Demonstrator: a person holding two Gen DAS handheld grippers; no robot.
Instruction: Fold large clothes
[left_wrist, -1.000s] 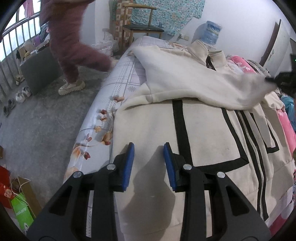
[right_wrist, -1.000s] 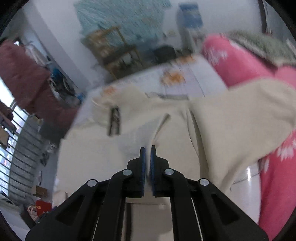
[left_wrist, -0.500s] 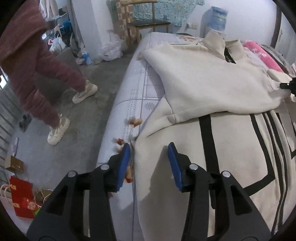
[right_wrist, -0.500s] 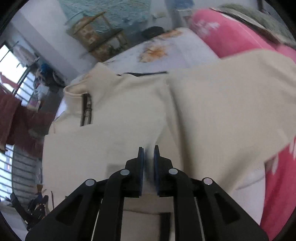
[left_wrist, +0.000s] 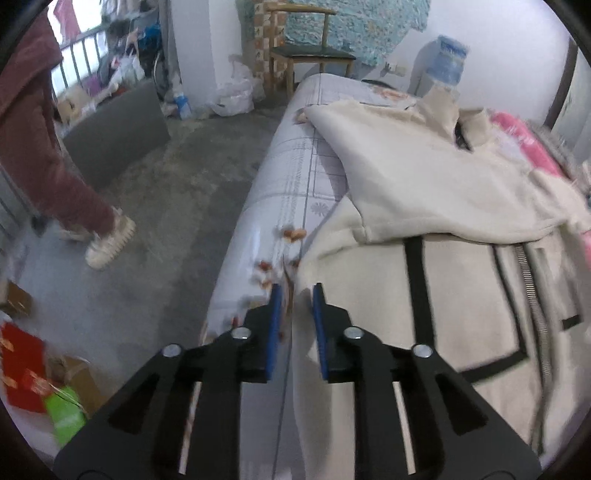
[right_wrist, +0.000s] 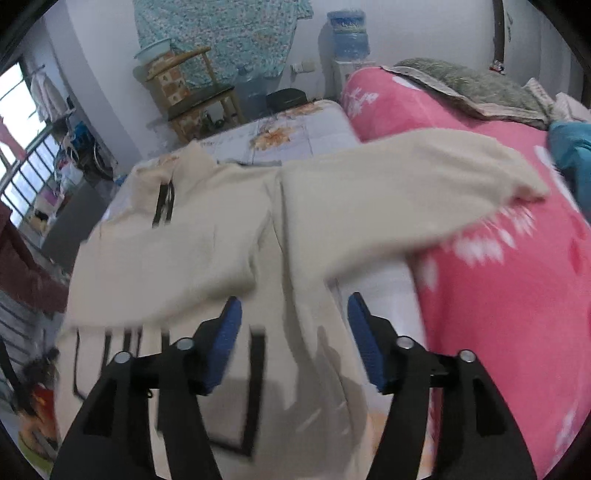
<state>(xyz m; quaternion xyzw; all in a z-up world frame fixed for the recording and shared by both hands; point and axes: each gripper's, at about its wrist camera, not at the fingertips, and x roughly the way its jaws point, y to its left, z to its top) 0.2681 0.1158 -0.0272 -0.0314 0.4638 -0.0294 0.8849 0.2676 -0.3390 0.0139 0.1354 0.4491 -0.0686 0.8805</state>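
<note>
Cream jacket (left_wrist: 424, 177) spread on the bed (left_wrist: 295, 162), both claws above it.
Left view alone shows a person's leg (left_wrist: 55, 184); right view, a pink blanket (right_wrist: 498, 277). Left claw (left_wrist: 297, 295), just narrowing, straddles the jacket's edge ungripped; right claw (right_wrist: 293, 314), just widening, holds nothing.

The jacket (left_wrist: 424, 295) lies spread on the bed (left_wrist: 295, 177), one sleeve (left_wrist: 424, 184) folded across its front. A blanket (right_wrist: 498, 277) lies on the bed to its right. Behind the bed stand a chair (left_wrist: 310, 55) and a water bottle (left_wrist: 448, 59); a person (left_wrist: 40, 147) stands on the floor (left_wrist: 166, 240) to the left.
</note>
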